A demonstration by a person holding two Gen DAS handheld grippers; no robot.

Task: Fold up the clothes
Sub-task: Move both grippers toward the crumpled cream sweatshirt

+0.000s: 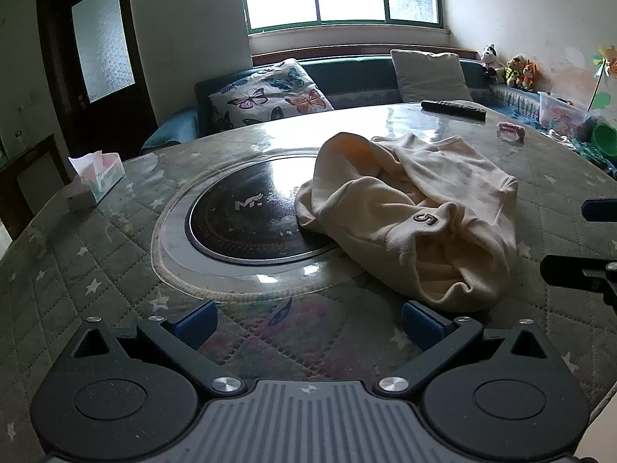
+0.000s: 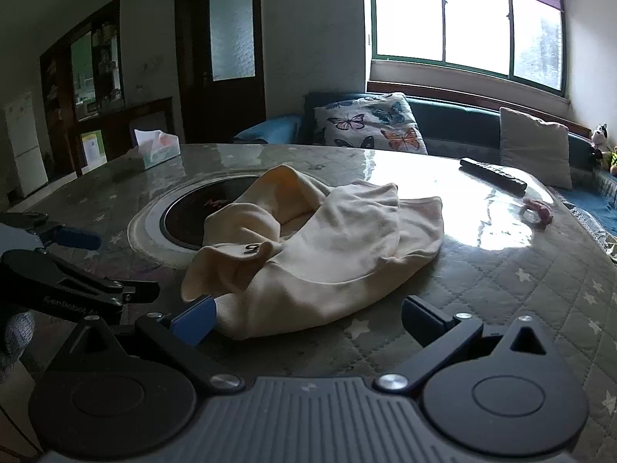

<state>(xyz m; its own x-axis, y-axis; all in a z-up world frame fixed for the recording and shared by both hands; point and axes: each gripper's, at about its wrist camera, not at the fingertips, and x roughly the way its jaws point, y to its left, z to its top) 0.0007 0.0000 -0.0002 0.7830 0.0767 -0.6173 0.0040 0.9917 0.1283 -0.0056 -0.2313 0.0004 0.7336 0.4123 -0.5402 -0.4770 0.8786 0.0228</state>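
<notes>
A cream garment (image 1: 416,208) with a dark number 5 patch lies crumpled on the round table, partly over the black hotplate (image 1: 246,223). My left gripper (image 1: 308,324) is open and empty, just short of the garment's near edge, which lies by its right finger. In the right wrist view the garment (image 2: 316,247) lies straight ahead. My right gripper (image 2: 308,320) is open and empty, with the garment's hem reaching between its fingers. The left gripper also shows in the right wrist view (image 2: 77,239), at the left.
The table (image 1: 96,270) has a quilted star cover under glass. A tissue box (image 1: 100,177) stands at far left, a remote control (image 1: 453,109) and a pink object (image 1: 511,130) at the far side. A sofa with cushions (image 1: 270,94) lies beyond.
</notes>
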